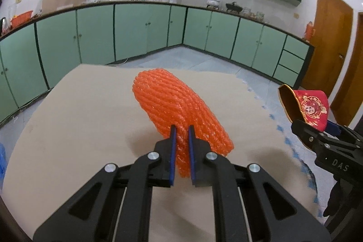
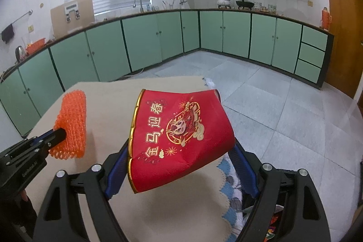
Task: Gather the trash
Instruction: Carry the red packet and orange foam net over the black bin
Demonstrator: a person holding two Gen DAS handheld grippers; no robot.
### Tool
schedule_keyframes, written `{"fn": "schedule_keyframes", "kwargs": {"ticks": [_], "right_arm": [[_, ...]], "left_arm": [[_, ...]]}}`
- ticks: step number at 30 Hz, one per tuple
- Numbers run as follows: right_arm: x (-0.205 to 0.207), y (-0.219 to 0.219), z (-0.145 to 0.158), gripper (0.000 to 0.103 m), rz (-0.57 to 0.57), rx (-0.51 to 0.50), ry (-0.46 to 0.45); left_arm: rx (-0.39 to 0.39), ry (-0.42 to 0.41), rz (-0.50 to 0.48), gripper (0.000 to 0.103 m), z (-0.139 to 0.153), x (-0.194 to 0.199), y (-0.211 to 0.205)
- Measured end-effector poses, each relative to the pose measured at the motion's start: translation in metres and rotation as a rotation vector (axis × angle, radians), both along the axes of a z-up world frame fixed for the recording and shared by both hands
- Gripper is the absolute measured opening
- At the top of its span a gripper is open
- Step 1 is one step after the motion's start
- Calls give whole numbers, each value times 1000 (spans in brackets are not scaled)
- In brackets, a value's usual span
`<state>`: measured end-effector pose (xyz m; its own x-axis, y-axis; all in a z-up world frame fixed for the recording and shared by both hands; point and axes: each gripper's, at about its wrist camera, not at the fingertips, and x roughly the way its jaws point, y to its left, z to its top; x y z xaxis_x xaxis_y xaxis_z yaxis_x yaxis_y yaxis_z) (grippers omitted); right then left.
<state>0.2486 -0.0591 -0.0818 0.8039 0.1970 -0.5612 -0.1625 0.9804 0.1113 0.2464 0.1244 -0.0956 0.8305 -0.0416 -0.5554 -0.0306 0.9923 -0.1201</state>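
green cabinets ran along the far walls of a kitchen with a pale tiled floor, and nearer lay a bench point(image 1: 74, 110) covered in plain tan board. the left tongs point(image 1: 180, 132) were nearly closed, their blue pads pinching the near end of an orange foam net sleeve point(image 1: 174, 106), which was held off the bench. the sleeve's long axis ran away from the tongs, its free end pointing far and slightly left, with its broad face turned on edge between the pads. to the right, the right tongs point(image 2: 179, 155) stood wide, spanning a red paper cup with gold print point(image 2: 181, 133) that was squashed flat; the cup bridged the two fingers, gold rim to the left, base to the right, printed face up, also clear of the bench. both pieces of trash were in the air, near each other but apart. the risks looked like these: the sleeve was soft and gripped only at one end, so a quick swing could let it sag or slip out; the flattened cup seemed held only by its own springiness across wide tongs, so any buckling or tilt could drop it. a patterned cloth point(image 2: 226, 176) lay below at the bench's right edge; no bin could be made out clearly.
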Motion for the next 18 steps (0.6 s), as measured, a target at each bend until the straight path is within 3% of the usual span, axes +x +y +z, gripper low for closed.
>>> {"fn": "schedule_keyframes", "kwargs": {"ticks": [18], "right_arm": [[-72, -75, 43, 81, -102, 28, -47]], "left_arm": [[6, -66, -190, 8, 38, -42, -96]]}}
